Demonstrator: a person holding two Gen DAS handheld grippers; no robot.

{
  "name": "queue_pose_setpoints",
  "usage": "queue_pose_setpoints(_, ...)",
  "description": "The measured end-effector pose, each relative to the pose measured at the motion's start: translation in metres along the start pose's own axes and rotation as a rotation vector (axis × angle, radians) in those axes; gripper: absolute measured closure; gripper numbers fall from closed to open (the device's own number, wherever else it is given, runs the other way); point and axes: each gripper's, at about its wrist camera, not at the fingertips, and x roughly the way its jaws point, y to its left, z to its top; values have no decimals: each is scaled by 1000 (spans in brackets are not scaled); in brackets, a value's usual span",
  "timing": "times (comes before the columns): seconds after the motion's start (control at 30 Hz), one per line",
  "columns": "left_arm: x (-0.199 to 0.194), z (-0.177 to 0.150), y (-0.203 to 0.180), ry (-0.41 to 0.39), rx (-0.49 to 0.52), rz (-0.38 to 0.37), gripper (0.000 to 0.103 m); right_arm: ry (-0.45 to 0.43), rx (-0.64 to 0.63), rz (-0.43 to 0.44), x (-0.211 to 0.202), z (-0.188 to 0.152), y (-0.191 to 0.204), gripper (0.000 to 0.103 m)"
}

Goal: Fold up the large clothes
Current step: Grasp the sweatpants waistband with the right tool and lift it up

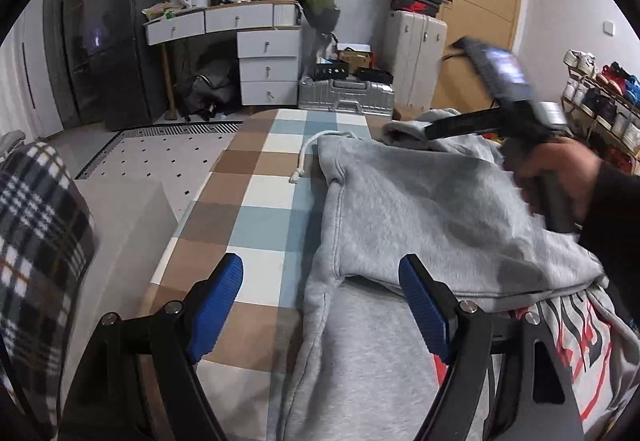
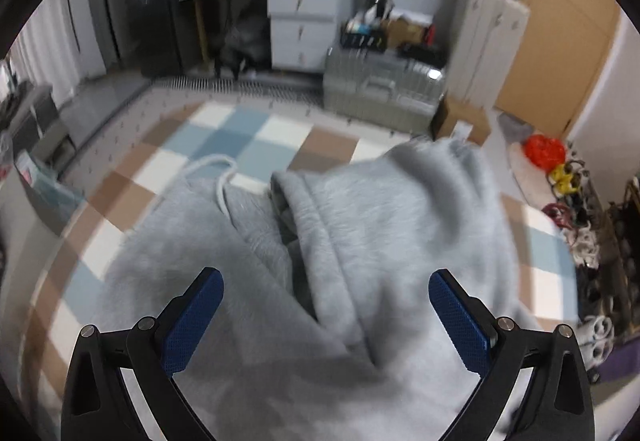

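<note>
A grey hoodie (image 1: 400, 209) lies on the checkered tabletop (image 1: 256, 197), with its white drawstring (image 1: 306, 157) trailing onto the cloth and a red-and-black print (image 1: 580, 337) showing at the lower right. My left gripper (image 1: 320, 305) hovers open above the hoodie's left edge, nothing between its blue pads. In the right wrist view the hoodie (image 2: 360, 241) fills the middle, its hood bunched and a sleeve folded over. My right gripper (image 2: 326, 317) stands open just above the fabric, gripping nothing. A hand (image 1: 560, 177) carries that gripper over the hoodie's right side.
A plaid cushion (image 1: 36, 253) sits at the left beside the table. Beyond the table's far end stand a silver case (image 1: 346, 97), white drawers (image 1: 268, 69), a white suitcase (image 1: 416, 57) and a dark cabinet (image 1: 108, 41). A shoe rack (image 1: 600, 97) lines the right wall.
</note>
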Motion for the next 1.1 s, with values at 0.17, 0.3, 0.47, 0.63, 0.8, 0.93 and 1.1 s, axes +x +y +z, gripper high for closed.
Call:
queue_pose_setpoints(0.17, 11, -4, 5, 60, -2, -2, 26, 106, 2, -107, 34, 2, -16, 34)
queue_pose_setpoints(0.3, 16, -7, 3, 98, -4, -1, 26, 90, 48, -90, 24, 5, -40, 91)
queue_pose_setpoints(0.47, 7, -10, -4, 79, 16, 5, 26, -27, 6, -287, -14, 13, -52, 92)
queue_pose_setpoints(0.63, 4, -9, -5, 61, 26, 27, 26, -164, -251, -596, -63, 35, -31, 92)
queue_pose_setpoints(0.8, 5, -10, -2, 71, 21, 41, 26, -251, -708, -1060, -71, 44, 4, 92)
queue_pose_setpoints(0.93, 1, -9, -3, 56, 28, 44, 26, -300, -851, -1206, -75, 48, 13, 92)
queue_pose_setpoints(1.1, 1, -9, -3, 60, 36, 43, 26, -309, -690, -982, -86, 47, 12, 92)
